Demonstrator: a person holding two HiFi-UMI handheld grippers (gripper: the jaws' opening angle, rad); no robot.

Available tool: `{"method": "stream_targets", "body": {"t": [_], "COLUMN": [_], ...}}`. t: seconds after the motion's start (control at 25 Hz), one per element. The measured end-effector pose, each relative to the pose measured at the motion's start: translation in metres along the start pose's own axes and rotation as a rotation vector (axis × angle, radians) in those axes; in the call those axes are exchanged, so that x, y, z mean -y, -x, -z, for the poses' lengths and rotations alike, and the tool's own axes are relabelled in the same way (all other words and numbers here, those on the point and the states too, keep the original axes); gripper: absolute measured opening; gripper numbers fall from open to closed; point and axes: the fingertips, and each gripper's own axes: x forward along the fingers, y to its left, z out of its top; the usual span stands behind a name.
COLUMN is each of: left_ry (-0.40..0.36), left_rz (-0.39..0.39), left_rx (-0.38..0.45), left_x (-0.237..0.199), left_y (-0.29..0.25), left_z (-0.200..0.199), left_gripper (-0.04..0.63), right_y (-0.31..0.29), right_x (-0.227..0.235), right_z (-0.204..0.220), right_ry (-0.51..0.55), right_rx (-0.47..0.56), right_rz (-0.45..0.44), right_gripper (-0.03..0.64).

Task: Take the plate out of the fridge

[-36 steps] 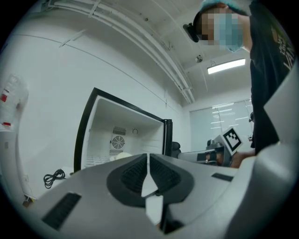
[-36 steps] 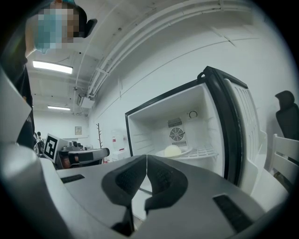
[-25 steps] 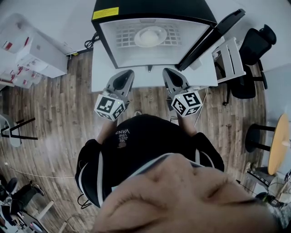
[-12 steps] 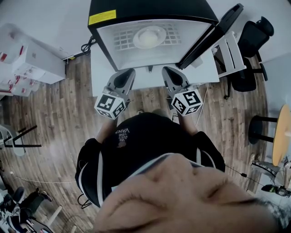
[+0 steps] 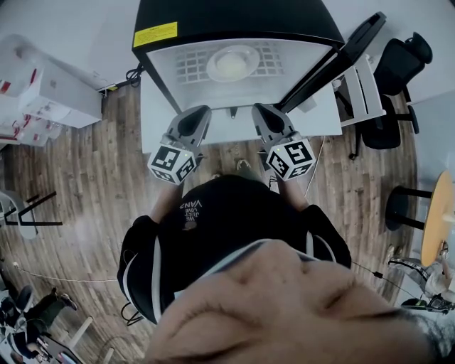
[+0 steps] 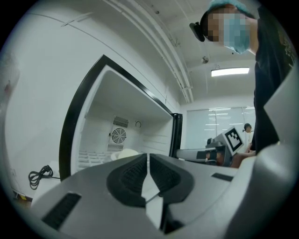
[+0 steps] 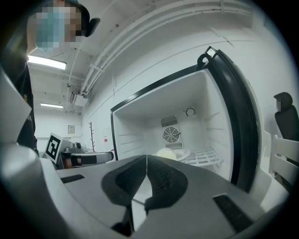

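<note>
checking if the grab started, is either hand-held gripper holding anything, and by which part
Nothing is held. The left hand-held gripper and right hand-held gripper are shut and empty; the plate sits inside the fridge.

White rectangular surface [image 5: 227, 129], upper centre of head view, stands on the brown wood-plank floor [image 5: 92, 163]. Directly on the surface: black box-shaped fridge [image 5: 234, 18] with its door swung open toward the upper right. Inside the fridge, a white wire shelf [image 5: 186, 65]. A white round plate [image 5: 233, 62] rests on the shelf, mid-width. Right gripper view: a pale rounded item [image 7: 164, 154] sits on the plate; identity not resolvable.
</note>
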Motion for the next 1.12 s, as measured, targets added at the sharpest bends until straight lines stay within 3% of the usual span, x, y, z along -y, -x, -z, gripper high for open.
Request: {"method": "stream_targets", "body": {"t": [0.36, 0.68, 1.12], "left_ry": [0.038, 0.027, 0.091], "left_rz": [-0.046, -0.083, -0.121], "left_rx": [-0.019, -0.003, -0.038], "left_x": [-0.014, -0.027, -0.042], "left_y": [-0.026, -0.046, -0.067], "left_z": [-0.003, -0.011, -0.004], "left_gripper": [0.028, 0.028, 0.029], "right_y": [-0.014, -0.021, -0.026], "right_x": [0.019, 0.034, 0.049], "right_z": [-0.013, -0.02, -0.02], "right_ry": [0.003, 0.003, 0.0], "right_rx": [0.003, 0.005, 0.0], "right_rz": [-0.044, -0.063, -0.074], "right_gripper": [0.012, 0.012, 0.012]}}
